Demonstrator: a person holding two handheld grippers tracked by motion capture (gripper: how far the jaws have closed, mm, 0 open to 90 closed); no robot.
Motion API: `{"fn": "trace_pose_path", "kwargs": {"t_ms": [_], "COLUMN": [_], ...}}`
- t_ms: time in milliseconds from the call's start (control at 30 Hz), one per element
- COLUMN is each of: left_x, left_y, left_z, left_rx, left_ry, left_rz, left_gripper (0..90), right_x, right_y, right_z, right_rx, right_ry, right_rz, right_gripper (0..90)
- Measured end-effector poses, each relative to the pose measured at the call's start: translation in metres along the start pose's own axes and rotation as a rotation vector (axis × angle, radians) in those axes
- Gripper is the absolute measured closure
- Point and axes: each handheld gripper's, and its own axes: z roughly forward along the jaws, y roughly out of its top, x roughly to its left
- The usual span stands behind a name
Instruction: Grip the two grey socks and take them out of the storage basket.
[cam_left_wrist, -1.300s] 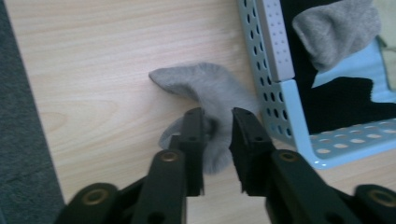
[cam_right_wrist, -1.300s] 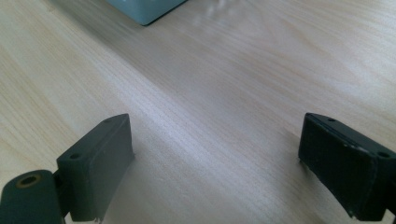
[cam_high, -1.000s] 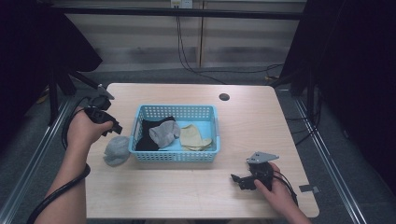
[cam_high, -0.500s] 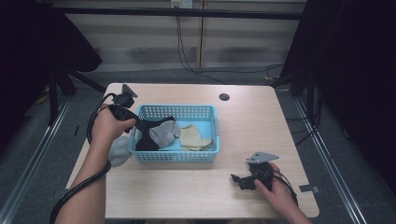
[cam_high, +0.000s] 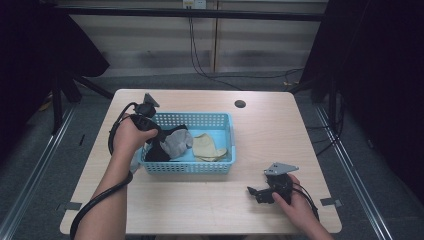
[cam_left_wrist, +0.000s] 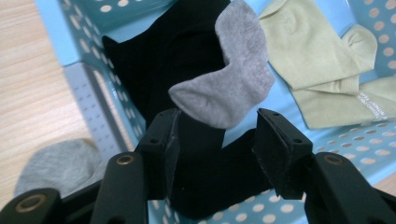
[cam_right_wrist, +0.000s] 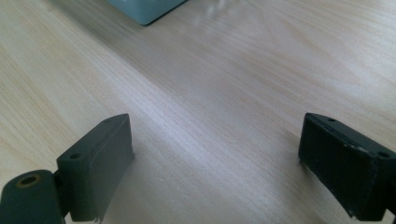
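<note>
Left gripper view puts the black sock (cam_left_wrist: 154, 60) straight ahead of our left gripper (cam_left_wrist: 215, 140), lying in the blue basket (cam_left_wrist: 93, 100) with a grey sock (cam_left_wrist: 229, 91) draped over it just beyond the jaws. Those jaws have just been opening and stand apart, their pads pressing on nothing. Right of them lie the beige socks (cam_left_wrist: 317, 70); left of them, outside the basket, another grey sock (cam_left_wrist: 60, 161) rests on the surface (cam_left_wrist: 28, 84). Our right gripper (cam_right_wrist: 215, 163) holds its jaws wide over bare wood.
</note>
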Motion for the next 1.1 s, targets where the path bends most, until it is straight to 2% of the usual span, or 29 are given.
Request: {"fn": "trace_pose_path", "kwargs": {"t_ms": [100, 200, 367, 733, 1000, 1033, 1100], "left_x": [-0.001, -0.002, -0.002, -0.004, -0.004, -0.005, -0.005], "left_y": [0.003, 0.003, 0.005, 0.013, 0.015, 0.016, 0.017], "left_z": [0.006, 0.012, 0.021, 0.04, 0.05, 0.052, 0.056], "left_rx": [0.002, -0.003, 0.003, -0.04, -0.026, -0.032, -0.014], "left_ry": [0.001, 0.003, 0.008, 0.019, 0.031, 0.032, 0.031], "left_rz": [0.012, -0.005, 0.0, 0.001, 0.03, 0.031, 0.047], "left_gripper": [47.3, 46.3, 43.7, 33.8, 35.3, 36.2, 43.2], "right_x": [0.0, 0.0, 0.0, 0.0, 0.0, 0.0, 0.0], "right_y": [0.0, 0.0, 0.0, 0.0, 0.0, 0.0, 0.0], "right_z": [0.0, 0.0, 0.0, 0.0, 0.0, 0.0, 0.0], "right_rx": [0.0, 0.001, 0.001, 0.001, 0.001, 0.001, 0.0], "right_ry": [0.0, 0.0, 0.0, 0.0, 0.0, 0.0, 0.0], "right_rz": [0.0, 0.0, 0.0, 0.002, 0.002, 0.002, -0.001], "right_gripper": [9.3, 9.3, 9.3, 9.3, 9.3, 9.4, 9.4]}}
